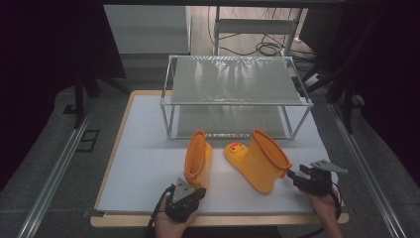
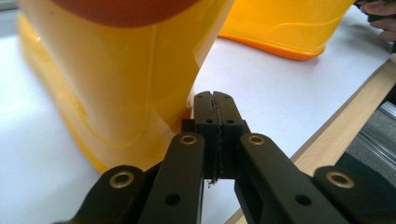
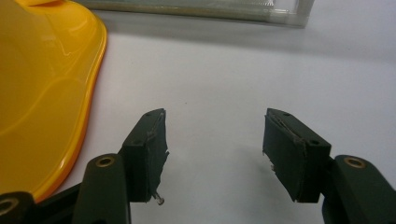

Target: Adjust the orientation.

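Nearest, at the near table edge: left gripper [image 1: 190,191], jaws pressed fully together with nothing between them, tips right at the near base of the left boot [image 1: 198,161]. Left gripper view confirms it: closed jaws meet in a seam just beside the boot's yellow wall [image 2: 116,93]; whether they touch it I cannot tell.

Right gripper [image 1: 293,177] sits near the right edge, jaws spread wide and empty over bare white surface, just beside the right boot [image 1: 260,158] (its flared rim fills the left of the right gripper view [image 3: 42,88]).

Both boots stand upright on the white table [image 1: 143,148], mid-near, side by side but apart. Right boot has a duck face on its toe, pointing left. Boot openings face up; insides look orange, contents not discernible.

Far of the boots: wire-frame shelf rack [image 1: 235,94], two mesh tiers, nothing seen on either.
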The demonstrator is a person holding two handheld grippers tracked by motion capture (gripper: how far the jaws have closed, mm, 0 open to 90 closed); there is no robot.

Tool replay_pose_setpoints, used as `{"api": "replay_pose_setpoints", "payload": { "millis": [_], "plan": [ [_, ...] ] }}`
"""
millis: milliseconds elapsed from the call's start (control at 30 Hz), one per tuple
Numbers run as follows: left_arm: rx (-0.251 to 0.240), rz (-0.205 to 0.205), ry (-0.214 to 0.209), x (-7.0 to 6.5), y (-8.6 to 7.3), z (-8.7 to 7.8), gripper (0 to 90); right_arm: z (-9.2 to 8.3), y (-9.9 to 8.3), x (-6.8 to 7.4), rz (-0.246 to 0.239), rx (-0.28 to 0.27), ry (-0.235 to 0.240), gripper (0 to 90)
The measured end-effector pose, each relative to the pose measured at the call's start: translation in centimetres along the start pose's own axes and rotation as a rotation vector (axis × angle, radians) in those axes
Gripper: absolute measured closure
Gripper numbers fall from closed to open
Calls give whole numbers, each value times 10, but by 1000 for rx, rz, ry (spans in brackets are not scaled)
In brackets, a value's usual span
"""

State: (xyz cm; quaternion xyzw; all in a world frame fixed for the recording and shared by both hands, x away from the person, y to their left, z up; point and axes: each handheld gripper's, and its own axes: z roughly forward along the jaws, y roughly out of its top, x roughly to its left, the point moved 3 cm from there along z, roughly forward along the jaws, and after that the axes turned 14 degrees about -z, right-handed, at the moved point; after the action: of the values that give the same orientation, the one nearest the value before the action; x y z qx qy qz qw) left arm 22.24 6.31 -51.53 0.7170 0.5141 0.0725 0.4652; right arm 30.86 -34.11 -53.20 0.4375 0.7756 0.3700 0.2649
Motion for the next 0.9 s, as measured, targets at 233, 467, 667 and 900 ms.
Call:
{"api": "replay_pose_setpoints", "payload": {
  "millis": [233, 467, 667, 900],
  "plan": [
    [-5, -40, 8, 18, 0, -13, 900, 0, -1, -1, -1, 5, 1, 394],
    [-14, -96, 19, 35, 2, -23, 896, 2, -1, 1, -6, 8, 5, 394],
    [-22, -89, -24, 36, -2, -36, 750, 3, 0, 1, -3, 9, 10, 394],
    [-19, -109, -38, 66, 0, -64, 601, 4, 3, -1, 6, 7, 10, 395]
  ]
}}
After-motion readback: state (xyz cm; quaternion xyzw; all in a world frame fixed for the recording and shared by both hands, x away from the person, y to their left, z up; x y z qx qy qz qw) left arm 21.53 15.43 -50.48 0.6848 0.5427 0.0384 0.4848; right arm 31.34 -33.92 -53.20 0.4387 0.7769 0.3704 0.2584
